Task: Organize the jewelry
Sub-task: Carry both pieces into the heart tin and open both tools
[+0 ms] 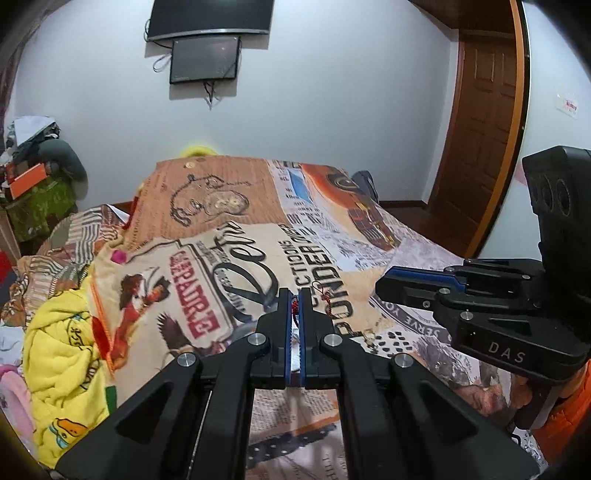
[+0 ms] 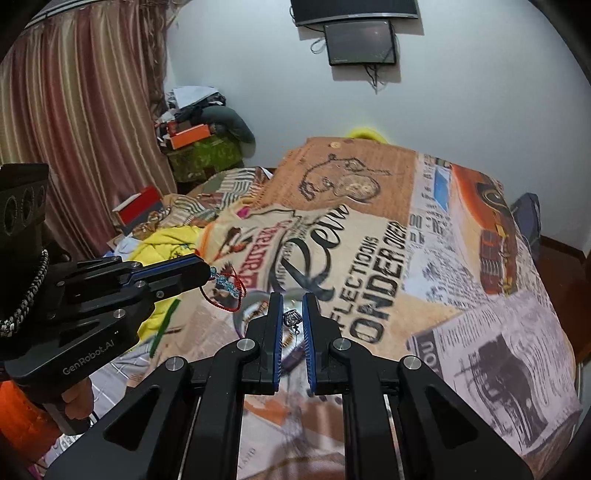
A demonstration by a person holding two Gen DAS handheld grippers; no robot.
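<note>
Two hand-held grippers over the bed [image 2: 461, 258]: my left hand-held gripper [image 1: 294, 295] pinches a red cord bracelet [image 2: 227, 286], limp and light; my right hand-held gripper [image 2: 293, 306] part-open around a small pendant [image 2: 293, 318], grip by chain.

Red cord bracelet [image 1: 294, 305] mostly hidden between the left gripper's fingers [image 1: 285, 325]. Small silver pendant [image 2: 292, 318] too small to make out. Round clear dish [image 2: 255, 314] largely blocked by the right gripper's fingers [image 2: 275, 332] and blurred. Upper screen [image 2: 354, 9] cut off by the top edge.
</note>
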